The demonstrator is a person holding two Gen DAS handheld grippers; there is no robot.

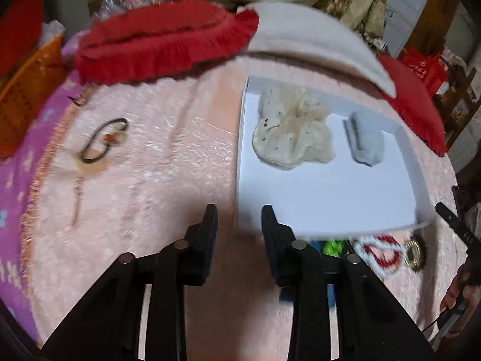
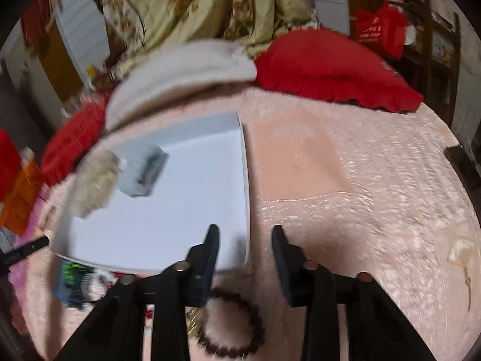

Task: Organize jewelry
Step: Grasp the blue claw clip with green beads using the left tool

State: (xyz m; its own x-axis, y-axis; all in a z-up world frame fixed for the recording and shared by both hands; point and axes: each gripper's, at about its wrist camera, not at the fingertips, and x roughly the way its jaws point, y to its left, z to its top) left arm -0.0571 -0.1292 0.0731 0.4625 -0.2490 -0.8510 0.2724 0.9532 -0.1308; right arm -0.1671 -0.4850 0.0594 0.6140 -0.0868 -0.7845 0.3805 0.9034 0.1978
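Two hand-held grippers hang over a pink plush bedspread (image 2: 375,180) strewn with jewelry, each with its jaws apart and nothing between them. Nearest the right gripper (image 2: 245,231), at its 6 o'clock, a dark brown beaded bracelet (image 2: 234,325) lies partly under the left finger, easy to overlook or nudge aside from this angle. At 3 o'clock, well apart, rests a cream flower hairpin (image 2: 461,258). Beside the left gripper (image 1: 239,210), at 4 o'clock, a red-and-white beaded bracelet (image 1: 380,254) and a gold round brooch (image 1: 415,254) crowd the near rim of the shallow white cardboard tray (image 1: 330,204), so a pinch could catch both or the rim. At 10 o'clock lies a dark cord necklace with pendant (image 1: 103,141). Farther on, inside the tray, sit a cream lace scrunchie (image 1: 288,129) and a small grey velvet box (image 1: 365,138); motion blur suggests quick hands, risking slips on soft pile.
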